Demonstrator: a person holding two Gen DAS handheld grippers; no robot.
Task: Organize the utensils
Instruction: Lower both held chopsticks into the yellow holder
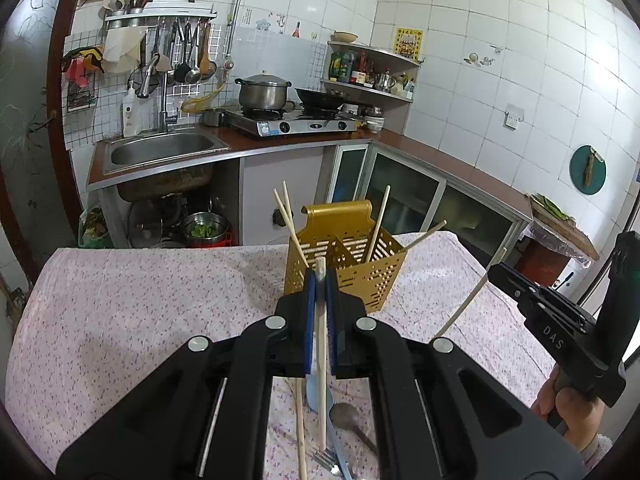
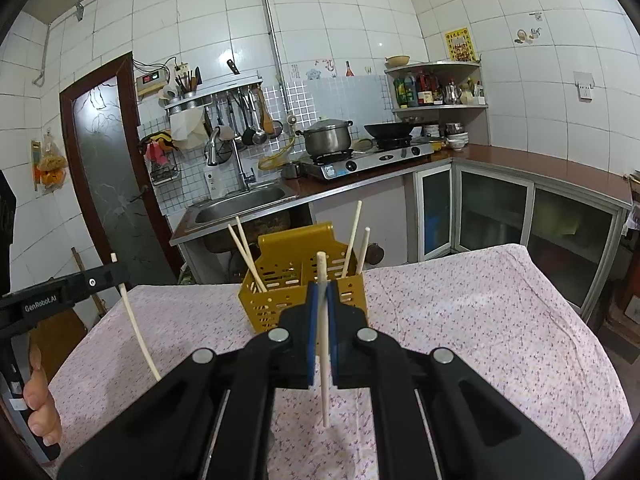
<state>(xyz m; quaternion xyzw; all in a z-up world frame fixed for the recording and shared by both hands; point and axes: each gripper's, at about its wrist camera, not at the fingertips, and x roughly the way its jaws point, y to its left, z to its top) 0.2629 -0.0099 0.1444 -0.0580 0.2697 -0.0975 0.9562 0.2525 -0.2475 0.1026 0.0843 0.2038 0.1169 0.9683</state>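
Observation:
A gold perforated utensil holder (image 1: pixel 352 264) stands on the floral tablecloth with several pale chopsticks leaning in it; it also shows in the right wrist view (image 2: pixel 288 284). My left gripper (image 1: pixel 320 276) is shut on a pale chopstick (image 1: pixel 321 360), held upright just in front of the holder. My right gripper (image 2: pixel 322 288) is shut on another pale chopstick (image 2: pixel 324 340), also held upright near the holder. Below the left gripper lie a loose chopstick (image 1: pixel 300 420), a light blue spoon (image 1: pixel 316 394), a dark spoon (image 1: pixel 348 416) and a fork (image 1: pixel 326 458).
The table (image 2: pixel 480 320) has a pink floral cloth. The right gripper's body and hand (image 1: pixel 560 320) show at the right of the left wrist view; the left gripper's body (image 2: pixel 60 300) at the left of the right wrist view. Kitchen counter, sink and stove stand beyond.

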